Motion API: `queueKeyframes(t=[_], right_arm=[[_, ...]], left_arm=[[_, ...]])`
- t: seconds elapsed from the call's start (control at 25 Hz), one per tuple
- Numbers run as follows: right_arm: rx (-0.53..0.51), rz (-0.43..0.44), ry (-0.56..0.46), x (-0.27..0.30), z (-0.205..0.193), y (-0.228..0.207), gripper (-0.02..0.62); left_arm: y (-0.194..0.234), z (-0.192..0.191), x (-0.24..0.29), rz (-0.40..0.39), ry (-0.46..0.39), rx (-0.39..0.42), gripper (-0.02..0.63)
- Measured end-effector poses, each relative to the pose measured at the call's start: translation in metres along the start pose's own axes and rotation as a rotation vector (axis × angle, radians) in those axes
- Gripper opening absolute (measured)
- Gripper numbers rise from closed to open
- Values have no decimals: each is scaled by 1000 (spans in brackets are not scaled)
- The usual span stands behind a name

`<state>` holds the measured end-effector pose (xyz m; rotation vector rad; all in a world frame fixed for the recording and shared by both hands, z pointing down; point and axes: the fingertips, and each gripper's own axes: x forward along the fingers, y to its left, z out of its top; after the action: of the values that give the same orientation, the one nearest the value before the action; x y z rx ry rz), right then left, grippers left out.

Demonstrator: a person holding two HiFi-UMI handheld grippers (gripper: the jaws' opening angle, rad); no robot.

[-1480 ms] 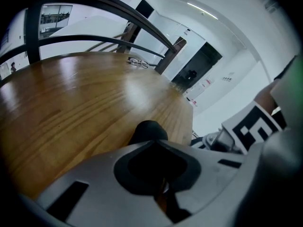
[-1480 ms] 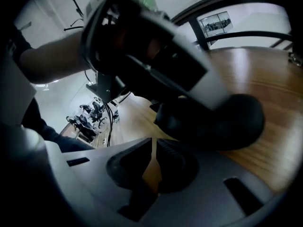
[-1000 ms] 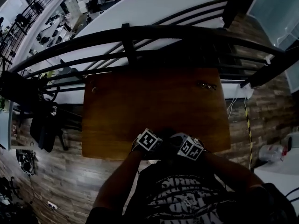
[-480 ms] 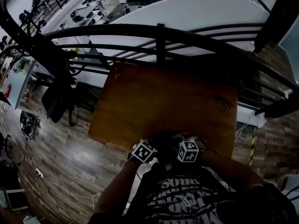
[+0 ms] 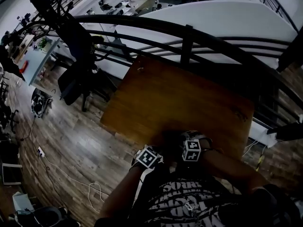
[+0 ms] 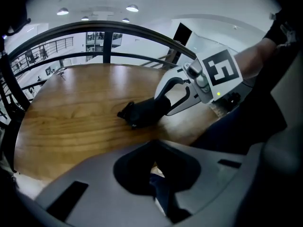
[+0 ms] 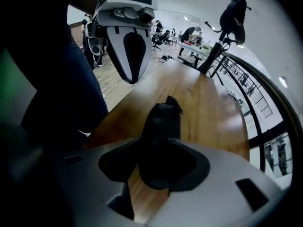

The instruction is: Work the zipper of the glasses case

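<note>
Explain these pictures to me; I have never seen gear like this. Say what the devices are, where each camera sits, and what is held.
There is no robot here: a person holds a two-jaw gripper in each hand. The head view comes from a camera on the person's head, looking down at a wooden table. The other two cameras ride on the grippers and look along their jaws, so each also catches the other gripper. The right gripper is clamped on a black glasses case over the table's near part, with the zipper pull at the case's far end. The left gripper hangs beside the table's edge, its jaws close together with nothing between them.
</note>
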<state>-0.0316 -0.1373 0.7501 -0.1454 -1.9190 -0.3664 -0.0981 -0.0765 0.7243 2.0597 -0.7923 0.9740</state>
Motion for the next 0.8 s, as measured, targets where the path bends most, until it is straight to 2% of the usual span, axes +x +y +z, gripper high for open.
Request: queueKeyframes(t=[0.12, 0.16, 0.2, 0.24, 0.48, 0.52, 0.6, 0.68, 0.72, 0.8], right_arm=[[-45, -12, 38, 5, -1, 1, 192], [-51, -18, 46, 9, -2, 1, 222], [-51, -26, 51, 12, -4, 0, 317], [-47, -40, 56, 17, -6, -4, 328], [38, -104, 99, 32, -13, -37, 319], [55, -104, 97, 33, -13, -40, 271], [120, -77, 69, 29, -13, -41, 264], [236, -20, 10, 18, -10, -37, 259], [296, 10, -31, 9, -9, -34, 258], [393, 54, -117, -9, -6, -28, 258]], left_arm=[[-3, -2, 2, -9, -2, -20, 8], [-3, -3, 2, -7, -1, -23, 8], [-3, -3, 1, -8, 1, -24, 8], [-3, -4, 2, -10, 4, -25, 8], [2, 4, 0, -37, -29, -24, 8], [2, 5, 0, -46, -34, -20, 8], [1, 5, 1, -67, -45, -9, 8], [0, 9, -1, -93, -74, -1, 12], [-1, 13, -3, -112, -97, 2, 27], [-3, 25, -6, -168, -156, 2, 101]])
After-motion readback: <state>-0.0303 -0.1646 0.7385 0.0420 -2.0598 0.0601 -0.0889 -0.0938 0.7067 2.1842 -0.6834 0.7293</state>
